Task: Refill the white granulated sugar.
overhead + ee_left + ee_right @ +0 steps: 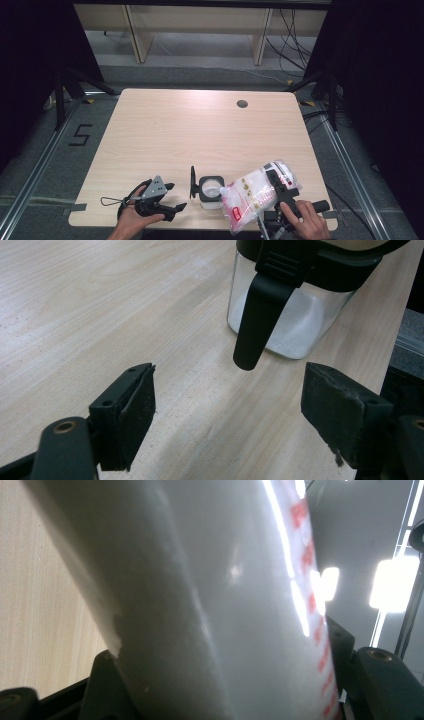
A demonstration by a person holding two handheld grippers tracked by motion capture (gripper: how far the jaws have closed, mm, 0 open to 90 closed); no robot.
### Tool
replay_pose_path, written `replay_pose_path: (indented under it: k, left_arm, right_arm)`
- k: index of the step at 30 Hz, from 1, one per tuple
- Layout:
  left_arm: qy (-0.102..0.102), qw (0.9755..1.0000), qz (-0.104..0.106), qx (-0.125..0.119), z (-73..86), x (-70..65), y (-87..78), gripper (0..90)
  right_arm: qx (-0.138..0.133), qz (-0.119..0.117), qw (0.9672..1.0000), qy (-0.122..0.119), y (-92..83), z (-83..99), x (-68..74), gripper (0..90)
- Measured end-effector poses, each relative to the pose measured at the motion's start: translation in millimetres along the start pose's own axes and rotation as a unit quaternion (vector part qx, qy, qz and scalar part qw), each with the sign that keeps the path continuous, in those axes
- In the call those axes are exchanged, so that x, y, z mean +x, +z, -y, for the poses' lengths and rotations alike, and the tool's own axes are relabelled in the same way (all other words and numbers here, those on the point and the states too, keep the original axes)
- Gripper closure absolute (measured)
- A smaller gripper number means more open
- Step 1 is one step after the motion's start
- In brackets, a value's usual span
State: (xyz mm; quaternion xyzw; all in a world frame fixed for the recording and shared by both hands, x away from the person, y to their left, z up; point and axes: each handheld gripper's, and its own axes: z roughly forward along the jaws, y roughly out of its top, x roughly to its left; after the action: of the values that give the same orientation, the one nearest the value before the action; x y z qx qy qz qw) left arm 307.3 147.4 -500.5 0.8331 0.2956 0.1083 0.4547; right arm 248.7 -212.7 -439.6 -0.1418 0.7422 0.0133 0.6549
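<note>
Near the front edge of the wooden table (165, 130), the right gripper (280, 192) is clamping a white plastic bag with red print (252, 195), tilting it so one corner is touching the rim of an open glass jar (210, 187). White powder is lying in the jar, and its black lid (192, 182) is standing upright just beside it. Left of the jar, the left gripper (170, 197) is resting with jaws spread wide, holding nothing.
</note>
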Motion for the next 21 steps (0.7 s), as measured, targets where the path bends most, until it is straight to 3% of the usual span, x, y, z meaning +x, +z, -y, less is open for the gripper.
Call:
replay_pose_path:
  k: [4, 5, 12, 15, 19, 20, 21]
  left_arm:
    - [0.004, 1.0, 0.0, 0.0, -0.1, 0.3, -0.1, 21.4]
    - [0.003, 1.0, 0.001, 0.0, -0.1, 0.3, 0.0, 21.3]
    - [0.0, 1.0, 0.0, 0.0, 0.0, 0.0, 0.0, 21.4]
    - [-0.002, 1.0, 0.001, -0.001, 0.1, -0.2, 0.2, 21.4]
    - [0.003, 1.0, 0.0, 0.0, -0.2, 0.3, -0.1, 21.4]
    - [0.005, 1.0, -0.001, 0.001, -0.3, 0.3, -0.3, 21.4]
    - [0.003, 1.0, 0.0, 0.0, -0.1, 0.2, 0.0, 21.4]
  right_arm:
    - [-0.011, 0.009, 0.9999, -0.003, 1.5, 0.7, 0.2, 40.7]
    - [0.002, 0.0, 1.0, 0.001, -0.3, 0.0, -0.1, 40.7]
    - [0.005, -0.004, 1.0, 0.007, -1.0, 0.3, 0.5, 40.8]
    - [-0.008, 0.011, 0.9999, 0.005, 0.5, 0.9, 0.2, 40.8]
    - [-0.007, 0.008, 0.9999, 0.004, 1.1, 1.3, 0.0, 40.8]
    - [-0.004, 0.01, 0.9996, 0.025, 1.0, 2.0, 3.1, 40.8]
    - [0.002, 0.001, 1.0, 0.007, 0.1, 1.2, -0.3, 40.8]
